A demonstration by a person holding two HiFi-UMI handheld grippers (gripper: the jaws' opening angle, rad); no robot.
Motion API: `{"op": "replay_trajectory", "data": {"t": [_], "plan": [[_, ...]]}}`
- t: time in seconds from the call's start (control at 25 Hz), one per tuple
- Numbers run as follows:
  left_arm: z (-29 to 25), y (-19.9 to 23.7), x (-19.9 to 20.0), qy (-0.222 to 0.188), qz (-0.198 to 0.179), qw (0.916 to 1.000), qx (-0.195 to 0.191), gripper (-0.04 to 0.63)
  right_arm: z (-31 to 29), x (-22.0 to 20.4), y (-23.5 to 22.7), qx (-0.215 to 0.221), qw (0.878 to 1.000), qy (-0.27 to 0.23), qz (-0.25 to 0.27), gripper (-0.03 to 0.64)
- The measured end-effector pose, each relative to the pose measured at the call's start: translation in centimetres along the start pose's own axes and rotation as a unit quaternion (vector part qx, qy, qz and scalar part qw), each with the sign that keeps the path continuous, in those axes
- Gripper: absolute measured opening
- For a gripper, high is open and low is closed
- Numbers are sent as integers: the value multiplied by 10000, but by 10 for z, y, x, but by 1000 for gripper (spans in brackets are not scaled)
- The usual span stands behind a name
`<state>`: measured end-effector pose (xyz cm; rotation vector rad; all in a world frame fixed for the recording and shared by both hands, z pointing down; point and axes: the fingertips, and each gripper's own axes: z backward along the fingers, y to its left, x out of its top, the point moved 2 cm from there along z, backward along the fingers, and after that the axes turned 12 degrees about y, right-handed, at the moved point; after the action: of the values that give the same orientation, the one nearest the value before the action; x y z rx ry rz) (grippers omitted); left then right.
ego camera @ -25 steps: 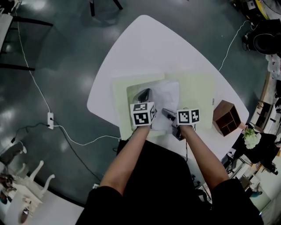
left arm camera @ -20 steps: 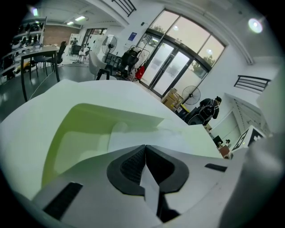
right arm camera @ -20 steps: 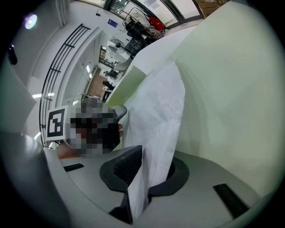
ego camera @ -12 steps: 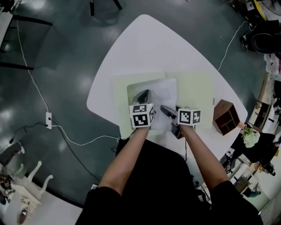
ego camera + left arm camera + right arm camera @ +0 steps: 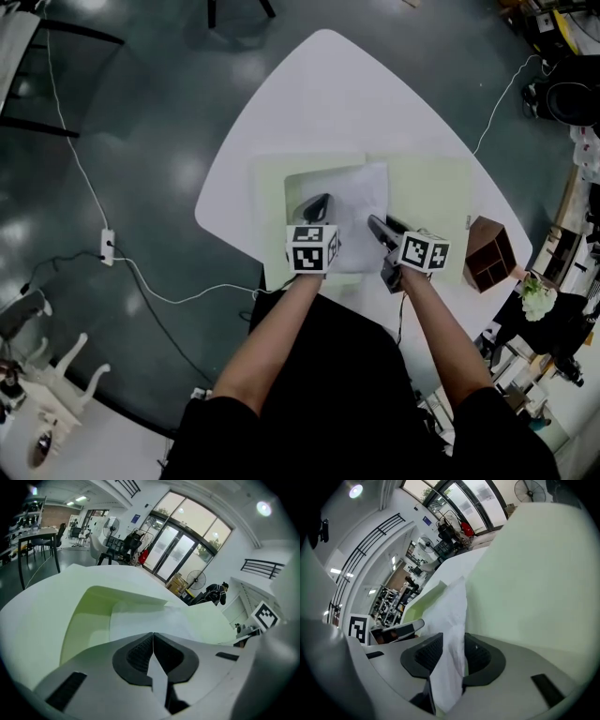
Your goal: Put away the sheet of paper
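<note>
Right gripper point(image 5: 382, 228) shifted right, jaws just opened around sheet of paper point(image 5: 361, 192); left gripper point(image 5: 317, 202) clamps sheet.

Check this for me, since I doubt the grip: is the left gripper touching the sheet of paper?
Touching. The left gripper view shows the left gripper with its jaws closed together on the sheet of paper, a strip of it pinched between the pads.

Black short sleeves point(image 5: 214, 420); grey left gripper point(image 5: 315, 202) and right gripper point(image 5: 377, 226) bear black-and-white marker cubes point(image 5: 310, 248).
</note>
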<state>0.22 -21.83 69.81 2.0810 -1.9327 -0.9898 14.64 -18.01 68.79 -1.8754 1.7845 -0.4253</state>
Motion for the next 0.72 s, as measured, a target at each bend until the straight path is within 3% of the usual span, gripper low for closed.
{"op": "replay_trajectory", "data": {"t": [0.24,0.44,0.72], "plan": [[0,-7,2,-75,-419,9990,-105,3,-1,0,-1,37,9992,310,230,14],[19,-22,12,-362,-342,9983,-308,3,-12,-4,10,114,9980,519,340,6],[62,-39,7,-633,-585,9951,-494,3,-33,-10,30,293,9967,647,404,2]]}}
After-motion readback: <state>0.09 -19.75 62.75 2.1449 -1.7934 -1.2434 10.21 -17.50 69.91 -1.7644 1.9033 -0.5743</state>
